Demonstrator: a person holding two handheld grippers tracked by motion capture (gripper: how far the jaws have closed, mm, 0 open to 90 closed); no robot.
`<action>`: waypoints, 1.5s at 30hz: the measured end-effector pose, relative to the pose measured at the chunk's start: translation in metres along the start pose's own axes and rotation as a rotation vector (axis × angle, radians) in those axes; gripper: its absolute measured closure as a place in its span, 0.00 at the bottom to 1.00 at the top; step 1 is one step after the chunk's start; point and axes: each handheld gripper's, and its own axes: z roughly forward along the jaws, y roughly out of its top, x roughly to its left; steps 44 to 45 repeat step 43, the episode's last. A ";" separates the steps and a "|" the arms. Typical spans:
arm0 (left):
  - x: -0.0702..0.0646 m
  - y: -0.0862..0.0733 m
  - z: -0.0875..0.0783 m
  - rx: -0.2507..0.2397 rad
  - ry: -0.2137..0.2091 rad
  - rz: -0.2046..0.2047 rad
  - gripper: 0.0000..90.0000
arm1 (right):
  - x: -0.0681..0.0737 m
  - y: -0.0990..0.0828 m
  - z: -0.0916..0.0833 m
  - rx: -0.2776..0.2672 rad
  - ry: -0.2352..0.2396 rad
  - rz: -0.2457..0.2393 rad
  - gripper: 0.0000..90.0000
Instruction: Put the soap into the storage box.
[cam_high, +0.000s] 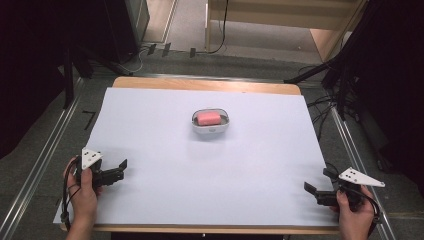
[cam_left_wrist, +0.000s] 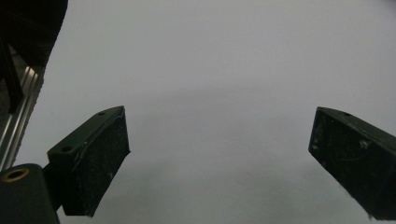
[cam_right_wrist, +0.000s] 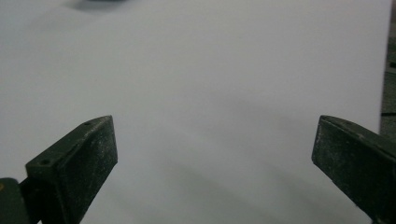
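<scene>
The left hand-held gripper (cam_high: 122, 169) sits at about 8 o'clock on the bench (cam_high: 150, 200), gripped by the person's left hand (cam_high: 85, 192), its jaws spread wide and holding nothing. In the left gripper view the left hand-held gripper (cam_left_wrist: 219, 163) shows both black jaws well apart over plain white sheet, with a metal rail (cam_left_wrist: 18, 116) running at 9 o'clock past the sheet's edge.

The right hand-held gripper (cam_high: 311, 192) lies at about 4 o'clock on the bench, held by the right hand (cam_high: 355, 215), jaws likewise parted and empty. In the right gripper view the right hand-held gripper (cam_right_wrist: 215, 158) has its jaws far apart above bare white sheet.

Well apart from both, near the bench's middle and a little toward 12 o'clock, stands a white soap dish (cam_high: 210, 129) with a pink bar of soap (cam_high: 208, 118) lying inside it. The wooden edge of the bench shows along the far side, with grey floor (cam_high: 45, 130) and cables (cam_high: 320, 107) beyond.
</scene>
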 end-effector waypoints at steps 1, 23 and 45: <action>0.000 0.000 0.000 0.001 0.001 -0.001 0.06 | 0.000 -0.001 0.000 -0.007 0.001 -0.001 0.02; -0.002 0.000 0.001 0.008 0.026 0.014 0.06 | -0.003 -0.006 -0.004 -0.059 -0.032 0.048 0.03; -0.001 -0.001 -0.002 -0.024 0.024 0.004 0.06 | 0.004 -0.003 0.001 -0.009 -0.139 0.020 0.00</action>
